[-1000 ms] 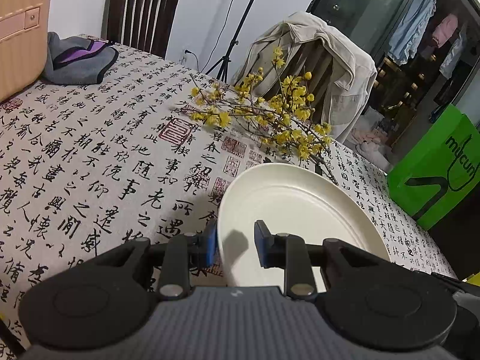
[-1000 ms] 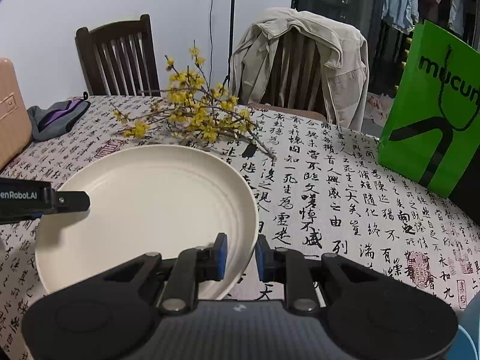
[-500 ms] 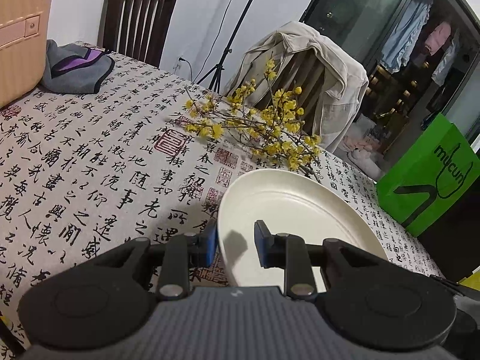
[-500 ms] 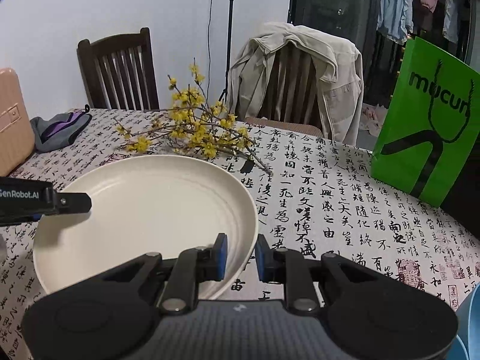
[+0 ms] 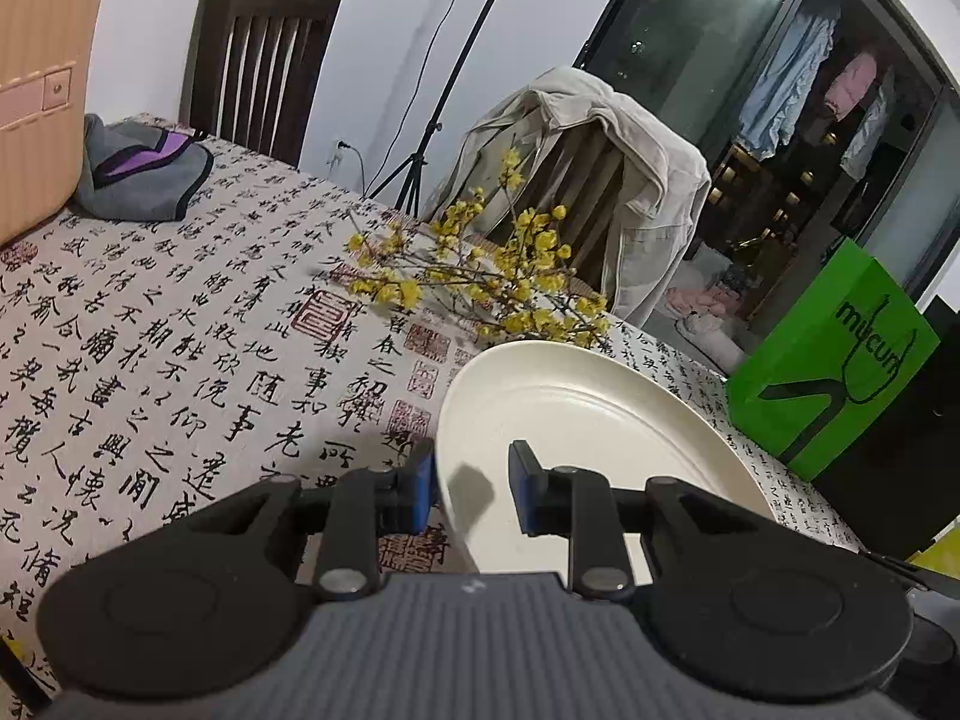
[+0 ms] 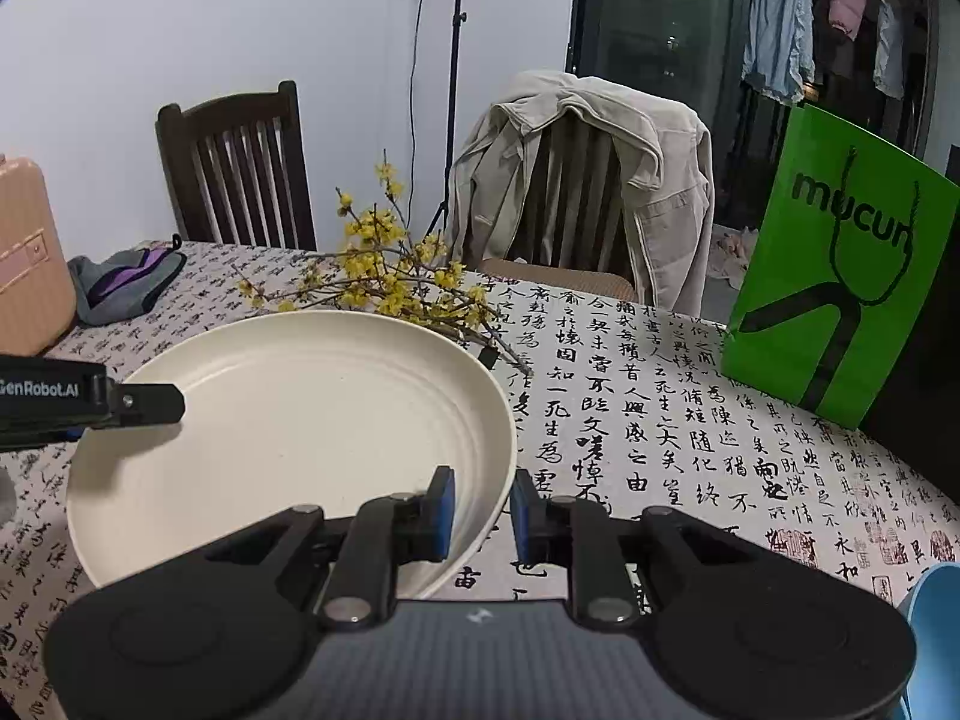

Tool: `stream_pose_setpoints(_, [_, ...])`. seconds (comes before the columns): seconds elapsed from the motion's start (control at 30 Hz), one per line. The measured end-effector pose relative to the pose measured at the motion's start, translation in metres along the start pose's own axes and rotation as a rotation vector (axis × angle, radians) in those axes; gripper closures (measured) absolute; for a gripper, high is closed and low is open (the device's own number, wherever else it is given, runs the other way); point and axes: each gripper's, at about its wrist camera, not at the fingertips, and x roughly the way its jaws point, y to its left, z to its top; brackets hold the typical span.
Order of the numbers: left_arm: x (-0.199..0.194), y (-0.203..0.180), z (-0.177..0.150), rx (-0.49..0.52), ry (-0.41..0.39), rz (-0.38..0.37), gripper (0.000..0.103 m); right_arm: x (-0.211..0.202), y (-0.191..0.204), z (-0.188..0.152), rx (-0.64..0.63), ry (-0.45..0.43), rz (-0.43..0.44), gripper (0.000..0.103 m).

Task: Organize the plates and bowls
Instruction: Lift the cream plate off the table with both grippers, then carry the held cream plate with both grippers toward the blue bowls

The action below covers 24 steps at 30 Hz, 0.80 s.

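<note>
A large cream plate [image 5: 600,414] is held level above the calligraphy-print tablecloth [image 5: 180,324], carried from both sides. My left gripper [image 5: 471,492] is shut on the plate's left rim, one blue pad under the edge and one over the inside. In the right wrist view the same plate [image 6: 300,420] fills the lower left, and my right gripper [image 6: 483,510] is shut on its right rim. The left gripper's black fingers [image 6: 144,405] reach over the plate's far left edge there.
A branch of yellow flowers [image 6: 384,282] lies just behind the plate. A green paper bag [image 6: 840,288] stands at the right, and a pink suitcase [image 5: 36,90] and grey pouch [image 5: 138,174] at the far left. A blue rim [image 6: 936,630] shows at the bottom right. Two chairs stand behind the table.
Both grippers have risen a little with the plate still gripped between them; the table and the flowers sit lower in both views. Neither grip has changed.
</note>
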Motion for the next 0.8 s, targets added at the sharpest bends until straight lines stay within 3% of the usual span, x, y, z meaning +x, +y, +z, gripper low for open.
stream_pose_setpoints(0.8, [-0.033,-0.018,0.000,0.054,-0.082,-0.066,0.077,-0.041,-0.010,-0.008,0.058,-0.075,-0.010,0.084])
